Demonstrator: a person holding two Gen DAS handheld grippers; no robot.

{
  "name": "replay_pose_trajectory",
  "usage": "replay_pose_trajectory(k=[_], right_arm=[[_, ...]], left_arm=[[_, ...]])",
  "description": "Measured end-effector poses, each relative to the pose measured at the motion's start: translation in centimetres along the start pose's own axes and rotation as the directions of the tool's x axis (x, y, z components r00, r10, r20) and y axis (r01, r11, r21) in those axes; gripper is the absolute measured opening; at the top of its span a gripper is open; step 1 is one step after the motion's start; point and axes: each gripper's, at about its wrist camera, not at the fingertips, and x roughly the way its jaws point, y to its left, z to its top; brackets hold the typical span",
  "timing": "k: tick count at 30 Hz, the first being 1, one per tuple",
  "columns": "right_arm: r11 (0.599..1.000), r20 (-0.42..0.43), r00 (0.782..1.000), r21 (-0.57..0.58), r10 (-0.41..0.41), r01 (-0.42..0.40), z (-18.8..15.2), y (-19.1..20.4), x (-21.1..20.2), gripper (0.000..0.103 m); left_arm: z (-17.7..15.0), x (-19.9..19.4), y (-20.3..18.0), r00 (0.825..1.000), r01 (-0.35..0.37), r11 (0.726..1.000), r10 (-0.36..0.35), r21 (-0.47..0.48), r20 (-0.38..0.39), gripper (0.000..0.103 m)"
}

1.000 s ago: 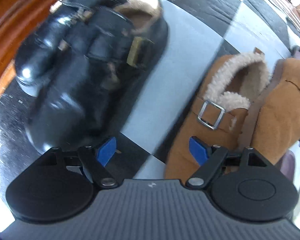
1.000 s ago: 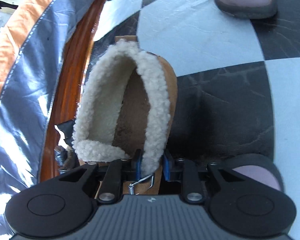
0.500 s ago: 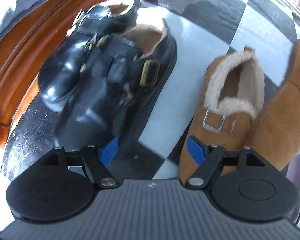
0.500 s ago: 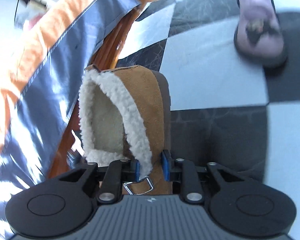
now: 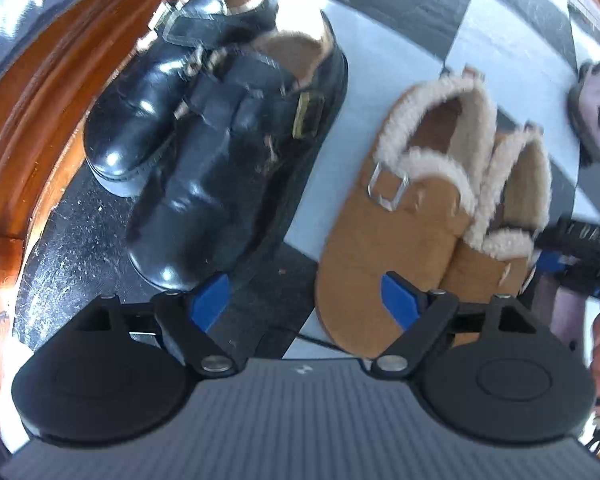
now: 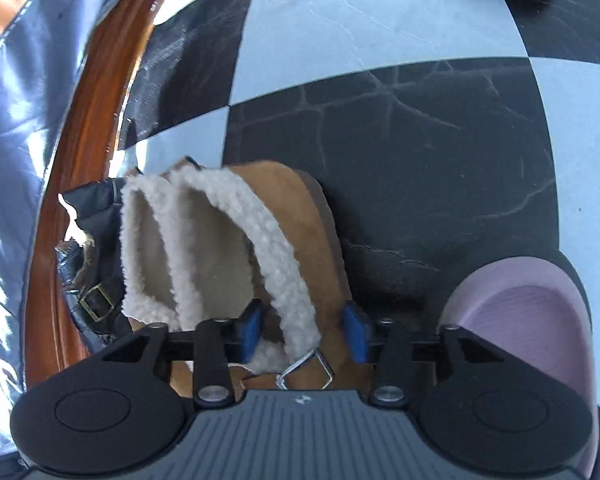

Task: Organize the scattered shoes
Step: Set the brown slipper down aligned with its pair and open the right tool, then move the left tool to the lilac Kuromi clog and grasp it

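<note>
Right wrist view: our right claw (image 6: 302, 330) straddles a tan slipper's (image 6: 300, 240) wall, jaws parted; our left claw (image 5: 306, 300) hovers open near black shoes (image 5: 220, 152).

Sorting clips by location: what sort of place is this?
Probably a home entryway or hall: a checkered tile floor, wooden trim along its edge, and black shoes beside tan slippers.

A strip of bare black-and-white checkered tile floor (image 5: 332, 184) lies open between the glossy black leather buckled shoes (image 5: 220, 152) and the tan suede fleece-lined clogs (image 5: 400, 220). The curved polished wooden base (image 5: 32, 128) hems in the black shoes' far side. Beyond the clogs, open tiles stretch toward a lilac slipper (image 5: 598, 108); another lilac rubber clog (image 6: 540, 316) sits just beside them.
</note>
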Motion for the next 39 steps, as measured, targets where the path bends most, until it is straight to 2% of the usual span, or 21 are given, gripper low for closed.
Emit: replay_pose_trajectory(k=[3, 5, 7, 8, 9, 11, 13, 14, 16, 18, 22, 25, 29, 32, 34, 36, 37, 38, 39], right_arm=[[0.995, 0.085, 0.995, -0.072, -0.059, 0.065, -0.8, 1.8, -2.6, 0.062], [0.98, 0.127, 0.99, -0.179, -0.067, 0.09, -1.9, 4.2, -5.1, 0.068], [0.961, 0.119, 0.991, -0.258, -0.067, 0.096, -3.7, 6.3, -6.6, 0.086], [0.96, 0.086, 0.994, -0.266, -0.067, 0.088, -4.9, 6.9, -6.9, 0.098], [0.96, 0.05, 0.997, -0.271, -0.064, 0.076, -6.0, 7.3, -7.1, 0.1], [0.965, -0.068, 0.995, -0.257, -0.069, 0.05, -7.8, 7.0, -5.6, 0.1], [0.972, -0.167, 0.977, -0.216, -0.13, 0.092, -9.6, 6.1, -2.3, 0.099], [0.966, -0.182, 0.967, -0.222, -0.176, 0.134, -10.4, 6.1, -0.9, 0.099], [0.922, -0.078, 0.957, -0.302, -0.278, 0.243, -11.7, 7.8, 0.4, 0.091], [0.91, 0.003, 0.964, -0.33, -0.264, 0.25, -11.8, 9.4, 1.5, 0.093], [0.903, 0.035, 0.95, -0.299, -0.311, 0.307, -10.6, 10.4, 3.7, 0.097], [0.922, 0.071, 0.955, -0.246, -0.29, 0.298, -9.2, 10.4, 4.2, 0.098], [0.944, 0.186, 0.959, -0.214, -0.213, 0.252, -5.9, 10.3, 3.5, 0.098], [0.963, 0.172, 0.979, -0.226, -0.11, 0.147, -3.8, 9.1, 1.0, 0.092], [0.985, 0.143, 0.99, -0.17, 0.007, 0.017, -3.2, 6.8, -2.2, 0.092], [0.991, 0.117, 0.985, -0.058, 0.123, -0.117, -3.2, 3.5, -5.9, 0.092], [0.984, 0.093, 0.98, 0.017, 0.176, -0.179, -3.4, 2.4, -6.6, 0.092], [0.944, 0.038, 0.957, 0.156, 0.288, -0.291, -3.4, 0.3, -7.4, 0.094], [0.853, -0.025, 0.897, 0.323, 0.442, -0.411, -3.4, -1.8, -7.6, 0.095]], left_arm=[[0.2, -1.2, 0.2, 1.0, 0.004, 1.0, -0.004, 0.007, 0.023, 0.083], [0.4, -2.4, 0.8, 0.999, -0.004, 1.0, 0.005, -0.016, 0.053, 0.083], [0.8, -4.0, 1.7, 0.995, -0.012, 0.998, 0.018, -0.069, 0.095, 0.084], [1.1, -5.1, 2.9, 0.993, 0.02, 0.992, -0.005, -0.127, 0.115, 0.084], [1.3, -5.5, 3.5, 0.992, 0.041, 0.989, -0.023, -0.143, 0.124, 0.084], [1.6, -6.4, 4.5, 0.988, 0.074, 0.984, -0.05, -0.163, 0.143, 0.085], [1.8, -7.1, 5.0, 0.986, 0.055, 0.986, -0.028, -0.16, 0.166, 0.086], [1.9, -7.1, 5.2, 0.985, 0.038, 0.986, -0.01, -0.16, 0.171, 0.087], [2.1, -6.9, 5.4, 0.985, 0.019, 0.986, 0.01, -0.167, 0.171, 0.087], [2.1, -6.0, 5.4, 0.989, 0.031, 0.985, -0.005, -0.168, 0.149, 0.087], [2.0, -4.6, 5.1, 0.994, 0.03, 0.988, -0.014, -0.154, 0.108, 0.087], [1.8, -4.4, 4.3, 0.994, 0.024, 0.992, -0.01, -0.128, 0.11, 0.087], [1.8, -4.4, 2.8, 0.993, 0.019, 0.995, -0.007, -0.095, 0.117, 0.087], [1.8, -4.7, 1.5, 0.992, 0.027, 0.997, -0.019, -0.067, 0.124, 0.087], [1.9, -4.8, 0.3, 0.991, 0.057, 0.997, -0.051, -0.044, 0.122, 0.087], [2.1, -4.9, -1.3, 0.989, 0.11, 0.994, -0.107, -0.023, 0.102, 0.087], [2.3, -5.0, -2.3, 0.985, 0.148, 0.989, -0.146, -0.013, 0.086, 0.087], [2.5, -5.2, -2.9, 0.981, 0.178, 0.984, -0.178, -0.005, 0.078, 0.087], [3.1, -5.8, -4.4, 0.967, 0.245, 0.969, -0.246, 0.026, 0.069, 0.087]])
